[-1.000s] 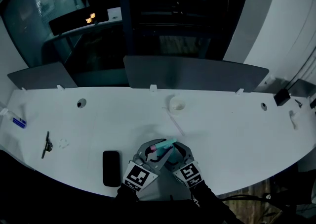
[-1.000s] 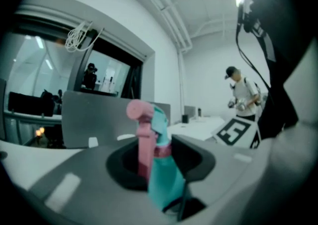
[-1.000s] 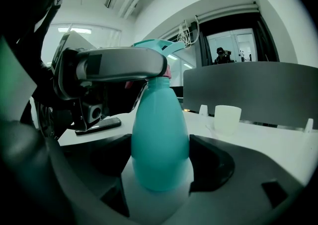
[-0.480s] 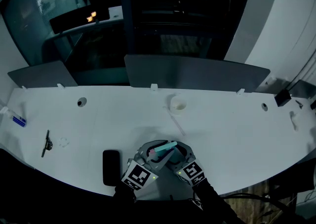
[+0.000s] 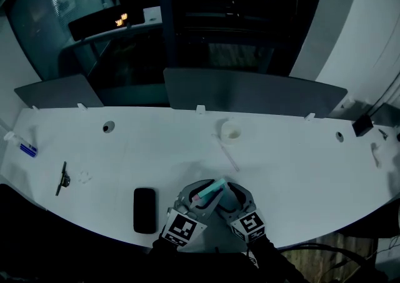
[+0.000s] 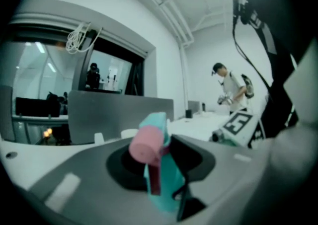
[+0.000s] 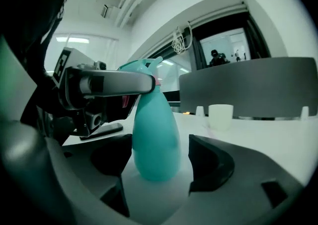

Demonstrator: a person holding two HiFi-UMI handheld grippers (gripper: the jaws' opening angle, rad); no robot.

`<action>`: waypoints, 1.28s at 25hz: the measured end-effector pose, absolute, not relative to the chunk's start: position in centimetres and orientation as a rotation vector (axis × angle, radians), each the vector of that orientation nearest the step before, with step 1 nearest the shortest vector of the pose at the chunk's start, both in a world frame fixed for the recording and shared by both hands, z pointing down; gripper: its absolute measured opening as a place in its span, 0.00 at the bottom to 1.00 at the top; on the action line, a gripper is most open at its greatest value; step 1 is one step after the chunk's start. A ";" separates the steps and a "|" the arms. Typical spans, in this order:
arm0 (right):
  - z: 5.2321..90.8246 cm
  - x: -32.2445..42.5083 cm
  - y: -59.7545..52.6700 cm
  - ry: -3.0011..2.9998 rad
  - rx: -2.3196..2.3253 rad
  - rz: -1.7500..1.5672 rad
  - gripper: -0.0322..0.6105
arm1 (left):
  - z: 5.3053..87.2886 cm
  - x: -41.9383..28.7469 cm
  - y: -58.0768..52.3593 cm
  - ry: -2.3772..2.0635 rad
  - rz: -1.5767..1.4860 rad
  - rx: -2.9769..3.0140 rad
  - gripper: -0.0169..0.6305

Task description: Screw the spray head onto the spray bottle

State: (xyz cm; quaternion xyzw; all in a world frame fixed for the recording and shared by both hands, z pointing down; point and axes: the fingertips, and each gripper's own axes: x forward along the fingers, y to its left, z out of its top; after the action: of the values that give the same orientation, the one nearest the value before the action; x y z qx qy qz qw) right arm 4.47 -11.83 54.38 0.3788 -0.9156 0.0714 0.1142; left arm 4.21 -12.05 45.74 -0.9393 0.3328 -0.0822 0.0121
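A teal spray bottle (image 5: 212, 188) with a pink nozzle hangs tilted between both grippers, near the white table's front edge (image 5: 300, 225). My left gripper (image 5: 199, 194) is shut on the teal spray head (image 6: 158, 169). The pink nozzle (image 6: 147, 143) points at that gripper's camera. My right gripper (image 5: 226, 197) is shut on the bottle's rounded body (image 7: 155, 134), with the left jaw against it and a narrow gap showing at the right jaw. In the right gripper view the left gripper (image 7: 112, 84) sits across the bottle's top. The neck joint is hidden.
A black phone (image 5: 144, 210) lies left of the grippers. A white cup (image 5: 230, 132) and a thin white tube (image 5: 228, 158) are farther back. A black clip (image 5: 63, 178) and a small blue item (image 5: 24, 147) are at the far left. Grey divider panels (image 5: 250, 91) line the back. A person (image 6: 231, 85) stands in the distance.
Both grippers and the bottle stay in about the same spot near the front edge. The head view has shifted slightly.
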 end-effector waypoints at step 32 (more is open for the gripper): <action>55.0 3.3 -10.6 -2.797 0.519 0.166 0.56 | 44.3 1.9 -11.5 1.000 0.035 -3.226 0.50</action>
State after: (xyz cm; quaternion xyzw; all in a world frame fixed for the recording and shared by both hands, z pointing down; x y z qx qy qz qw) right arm 3.27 -10.62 55.03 0.1801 -0.9711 0.0576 0.1455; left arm 1.95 -11.48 44.35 -0.9484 0.2941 0.0102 -0.1180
